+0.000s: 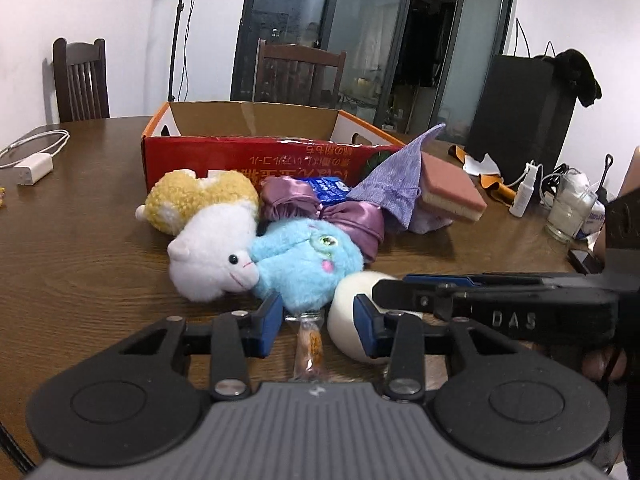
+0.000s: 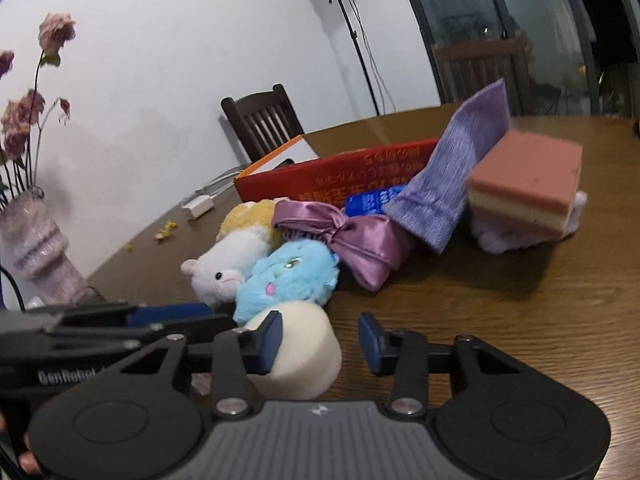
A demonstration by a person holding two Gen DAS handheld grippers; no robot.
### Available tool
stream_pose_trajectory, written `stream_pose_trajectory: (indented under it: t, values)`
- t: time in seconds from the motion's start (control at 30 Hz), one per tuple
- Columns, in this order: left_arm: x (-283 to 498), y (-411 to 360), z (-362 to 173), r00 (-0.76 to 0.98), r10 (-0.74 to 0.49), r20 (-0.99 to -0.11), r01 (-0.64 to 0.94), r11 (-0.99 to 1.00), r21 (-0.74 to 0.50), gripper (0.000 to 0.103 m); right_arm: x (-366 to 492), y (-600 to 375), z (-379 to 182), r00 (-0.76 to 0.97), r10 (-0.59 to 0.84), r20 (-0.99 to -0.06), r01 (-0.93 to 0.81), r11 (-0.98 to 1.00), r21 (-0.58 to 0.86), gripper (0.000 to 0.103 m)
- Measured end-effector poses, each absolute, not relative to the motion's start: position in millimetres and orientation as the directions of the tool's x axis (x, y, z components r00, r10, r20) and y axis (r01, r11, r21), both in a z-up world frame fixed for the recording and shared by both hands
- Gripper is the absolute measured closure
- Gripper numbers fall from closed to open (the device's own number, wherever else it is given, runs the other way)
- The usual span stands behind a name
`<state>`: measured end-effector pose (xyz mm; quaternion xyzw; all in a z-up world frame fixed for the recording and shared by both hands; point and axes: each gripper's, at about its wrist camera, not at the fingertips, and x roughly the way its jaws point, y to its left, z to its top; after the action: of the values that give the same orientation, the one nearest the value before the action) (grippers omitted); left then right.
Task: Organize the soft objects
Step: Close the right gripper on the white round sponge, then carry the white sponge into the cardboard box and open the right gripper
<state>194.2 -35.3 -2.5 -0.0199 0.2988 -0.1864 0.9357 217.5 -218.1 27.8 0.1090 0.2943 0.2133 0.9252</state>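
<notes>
A pile of soft things lies on the wooden table in front of a red cardboard box (image 1: 240,160): a yellow-and-white plush (image 1: 208,240), a blue furry plush (image 1: 304,260), a purple satin bow (image 1: 344,216), a lilac cloth (image 1: 396,184), a pink-and-cream sponge (image 1: 452,188) and a cream foam ball (image 1: 352,320). My left gripper (image 1: 319,322) is open, just short of the blue plush, over a wrapped candy (image 1: 310,346). My right gripper (image 2: 319,340) is open beside the cream ball (image 2: 304,356), its left finger against the ball. The box (image 2: 332,176) is behind the pile.
A white charger with cable (image 1: 34,168) lies at the far left. A glass jar (image 1: 568,208), a spray bottle (image 1: 524,196) and a black bag (image 1: 520,136) stand at the right. A vase of dried roses (image 2: 32,240) stands left. Chairs (image 1: 80,80) ring the table.
</notes>
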Motion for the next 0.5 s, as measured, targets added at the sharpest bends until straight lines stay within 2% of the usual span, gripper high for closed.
stream_pose_trajectory:
  t: [0.07, 0.17, 0.33, 0.5]
  values:
    - [193.0, -32.3, -2.0, 0.752, -0.359, -0.553, 0.344, 0.929, -0.136, 0.061, 217.9, -220.3, 26.8, 0.723, 0.488, -0.489, -0.341, 0.868, 0.362, 0.079]
    - [186.8, -31.5, 2.7, 0.745, -0.388, -0.542, 0.367, 0.918, -0.153, 0.061, 209.9, -224.7, 28.9, 0.726, 0.476, -0.497, -0.332, 0.874, 0.354, 0.08]
    - [183.7, -57.9, 7.4, 0.668, -0.535, -0.516, 0.481, 0.841, -0.249, 0.061, 192.5, -240.6, 32.5, 0.754, 0.426, -0.5, -0.279, 0.897, 0.344, 0.079]
    - [197.3, -77.1, -4.2, 0.637, -0.512, -0.576, 0.44, 0.855, -0.273, 0.063, 184.4, -258.7, 32.3, 0.771, 0.412, -0.485, -0.247, 0.896, 0.369, 0.076]
